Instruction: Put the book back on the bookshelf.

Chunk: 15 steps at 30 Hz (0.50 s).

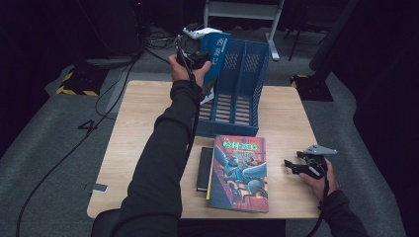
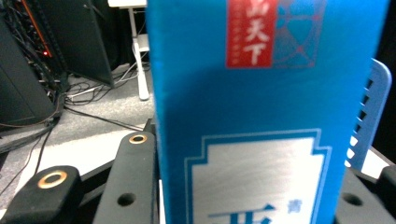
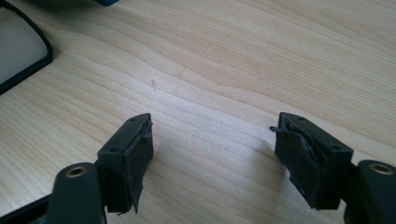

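File rack point(image 1: 247, 94) at the desk's point(image 1: 138, 148) far edge; two books point(image 1: 239, 173) lie before it, side by side.

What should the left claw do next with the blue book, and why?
Probably lower the blue book into the blue rack's left slot. The left claw holds it above the rack, tilted, not yet seated. The right claw rests open on the table.

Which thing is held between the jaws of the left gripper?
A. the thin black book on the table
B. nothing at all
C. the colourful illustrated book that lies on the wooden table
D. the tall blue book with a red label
D: in the left gripper view the tall blue book with a red label stands clamped between the jaws of the left gripper, raised beside the blue plastic file rack.
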### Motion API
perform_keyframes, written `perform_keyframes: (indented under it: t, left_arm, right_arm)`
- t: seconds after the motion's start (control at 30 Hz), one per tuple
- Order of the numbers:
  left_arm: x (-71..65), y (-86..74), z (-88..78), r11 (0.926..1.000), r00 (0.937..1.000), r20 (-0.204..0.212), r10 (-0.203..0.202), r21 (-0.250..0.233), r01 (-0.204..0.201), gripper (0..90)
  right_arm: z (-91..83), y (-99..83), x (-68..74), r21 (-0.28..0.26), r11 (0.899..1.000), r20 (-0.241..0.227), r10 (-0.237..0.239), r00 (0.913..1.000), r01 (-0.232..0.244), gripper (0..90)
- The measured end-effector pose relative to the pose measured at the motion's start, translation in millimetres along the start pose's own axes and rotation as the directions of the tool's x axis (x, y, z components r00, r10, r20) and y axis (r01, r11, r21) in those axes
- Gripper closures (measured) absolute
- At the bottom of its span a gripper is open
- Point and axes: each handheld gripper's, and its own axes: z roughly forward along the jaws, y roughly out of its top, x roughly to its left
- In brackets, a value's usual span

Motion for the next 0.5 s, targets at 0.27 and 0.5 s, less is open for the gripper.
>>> perform_keyframes:
  t: [0.27,0.5]
  left_arm:
    - [13.3,-8.2,3.1,0.9977,0.9977,-0.023,-0.064,-0.024,0.063,61.1]
    - [15.2,-7.4,2.8,0.9981,0.998,-0.016,-0.06,-0.017,0.06,61.1]
  right_arm:
    - [-0.3,-0.2,0.9,-0.001,1.0,0.0,-0.003,1.0,0.003,28.8]
    - [-0.2,-0.2,0.9,-0.003,1.0,0.0,-0.008,1.0,0.008,28.9]
